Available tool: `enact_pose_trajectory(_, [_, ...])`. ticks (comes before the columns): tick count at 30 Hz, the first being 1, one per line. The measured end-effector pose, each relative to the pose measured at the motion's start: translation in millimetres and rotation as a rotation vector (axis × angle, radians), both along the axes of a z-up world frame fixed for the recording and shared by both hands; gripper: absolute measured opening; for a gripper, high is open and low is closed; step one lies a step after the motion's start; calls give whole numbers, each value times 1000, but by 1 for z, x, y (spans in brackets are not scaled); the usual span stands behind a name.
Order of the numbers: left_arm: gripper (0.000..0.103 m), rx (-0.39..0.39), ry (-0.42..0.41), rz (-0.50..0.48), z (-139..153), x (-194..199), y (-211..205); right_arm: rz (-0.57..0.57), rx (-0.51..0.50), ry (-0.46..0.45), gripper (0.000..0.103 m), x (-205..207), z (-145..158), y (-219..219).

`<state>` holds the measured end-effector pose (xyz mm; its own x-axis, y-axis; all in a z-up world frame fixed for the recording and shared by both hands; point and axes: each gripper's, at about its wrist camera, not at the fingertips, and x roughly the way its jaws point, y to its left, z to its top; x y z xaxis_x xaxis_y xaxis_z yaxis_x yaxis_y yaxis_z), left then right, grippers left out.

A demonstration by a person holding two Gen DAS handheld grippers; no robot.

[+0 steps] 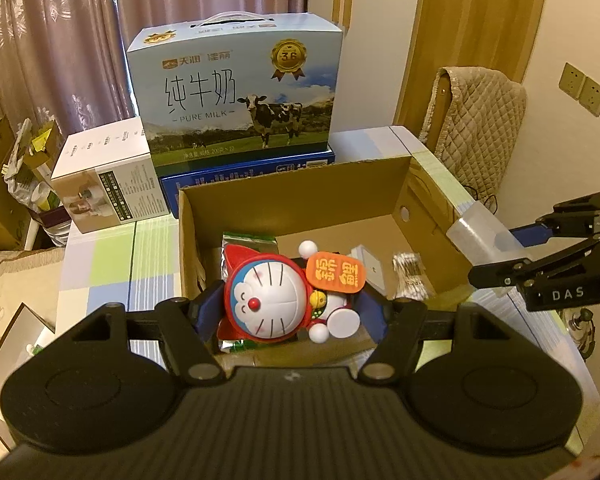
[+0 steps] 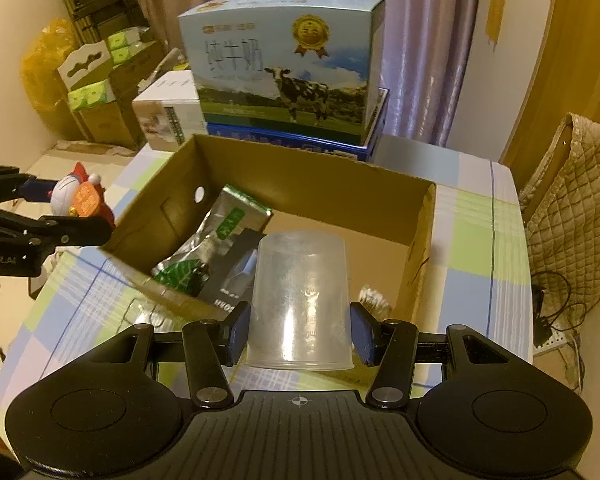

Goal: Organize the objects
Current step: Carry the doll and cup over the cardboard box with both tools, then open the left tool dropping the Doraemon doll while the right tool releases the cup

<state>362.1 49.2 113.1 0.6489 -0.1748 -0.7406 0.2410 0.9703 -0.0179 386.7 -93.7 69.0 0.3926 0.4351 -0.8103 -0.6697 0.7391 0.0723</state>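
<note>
A table (image 1: pixel 100 264) covered with a checked cloth in pale blue, green and white is seen under warm, yellowish light. Behind it, mauve curtains (image 1: pixel 60 40) are drawn shut. To the right, a wooden door frame (image 1: pixel 480 20) is set in a cream wall (image 1: pixel 572 32) with sockets (image 1: pixel 583 88), and a chair (image 1: pixel 480 128) is draped with a quilted beige cover. Cardboard boxes (image 2: pixel 100 116) are stacked at the left.

Cat toy (image 1: pixel 278 300) and clear cup (image 2: pixel 298 300) held over open cardboard box (image 2: pixel 312 188)
</note>
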Motion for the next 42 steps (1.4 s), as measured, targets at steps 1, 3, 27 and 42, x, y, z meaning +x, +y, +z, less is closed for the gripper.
enact_pose_trajectory(1, [65,-3,3,2,-1,4,1,-5,2,7,49,5,-1,0])
enact_pose_trajectory(3, [65,-5,8,7,-3,12,2,-15,2,18,49,14,-3,0])
enact_pose_trajectory(27, [65,12,68,36,-58,81,2,-59,-15,44,49,49,-40,-4])
enact_pose_trajectory(42, [74,8,21,47,-50,78,11,-68,-10,31,50,51,-39,-2])
